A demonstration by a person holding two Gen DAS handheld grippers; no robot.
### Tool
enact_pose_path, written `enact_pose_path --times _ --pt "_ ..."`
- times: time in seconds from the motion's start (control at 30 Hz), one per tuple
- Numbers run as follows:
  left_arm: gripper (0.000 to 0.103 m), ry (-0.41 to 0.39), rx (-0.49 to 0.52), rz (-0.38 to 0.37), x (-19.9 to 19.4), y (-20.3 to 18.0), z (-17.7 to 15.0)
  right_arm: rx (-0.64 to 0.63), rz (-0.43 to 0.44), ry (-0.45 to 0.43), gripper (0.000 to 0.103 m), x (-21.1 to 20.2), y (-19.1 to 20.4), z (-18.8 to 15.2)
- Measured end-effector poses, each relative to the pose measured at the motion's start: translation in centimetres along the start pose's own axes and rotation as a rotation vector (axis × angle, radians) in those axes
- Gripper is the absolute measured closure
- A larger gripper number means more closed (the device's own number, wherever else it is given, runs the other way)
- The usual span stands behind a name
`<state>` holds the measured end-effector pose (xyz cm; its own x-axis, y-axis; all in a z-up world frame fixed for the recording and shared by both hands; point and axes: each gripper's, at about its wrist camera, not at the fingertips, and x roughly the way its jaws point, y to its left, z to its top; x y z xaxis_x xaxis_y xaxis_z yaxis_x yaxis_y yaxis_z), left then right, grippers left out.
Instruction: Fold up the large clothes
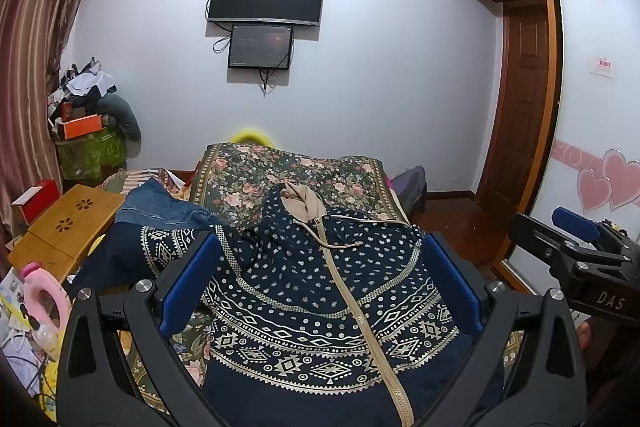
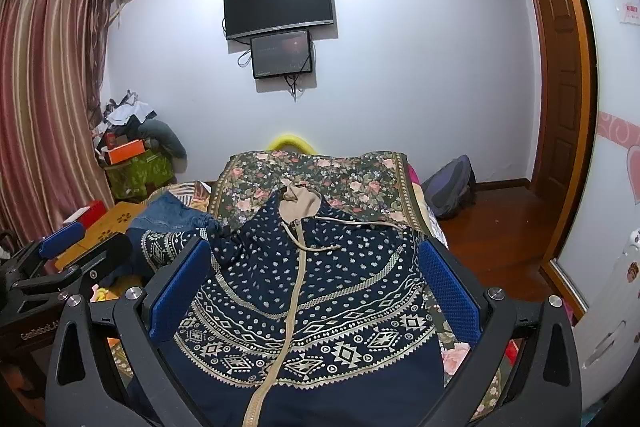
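Navy patterned hoodie (image 1: 320, 291) laid flat, zipper up, along the middle of the bed (image 1: 256, 167), hood toward the far edge. Left gripper (image 1: 320, 279) and right gripper (image 2: 316, 287) both hover with jaws apart, holding nothing. Risk: a shallow pinch could slip off the thin fabric, skewing the fold. Only the right view shows the backpack (image 2: 452, 191) on the floor
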<state>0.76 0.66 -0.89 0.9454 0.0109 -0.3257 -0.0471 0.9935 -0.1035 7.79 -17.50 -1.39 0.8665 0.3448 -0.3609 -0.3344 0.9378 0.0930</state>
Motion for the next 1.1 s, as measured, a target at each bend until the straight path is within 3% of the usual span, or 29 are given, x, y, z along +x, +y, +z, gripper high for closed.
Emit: enact_pose_path --times 1.1 --pt "0.002 0.008 -0.029 0.016 1.7 1.6 0.4 -0.009 -0.012 0.030 0.000 1.5 -0.1 0.5"
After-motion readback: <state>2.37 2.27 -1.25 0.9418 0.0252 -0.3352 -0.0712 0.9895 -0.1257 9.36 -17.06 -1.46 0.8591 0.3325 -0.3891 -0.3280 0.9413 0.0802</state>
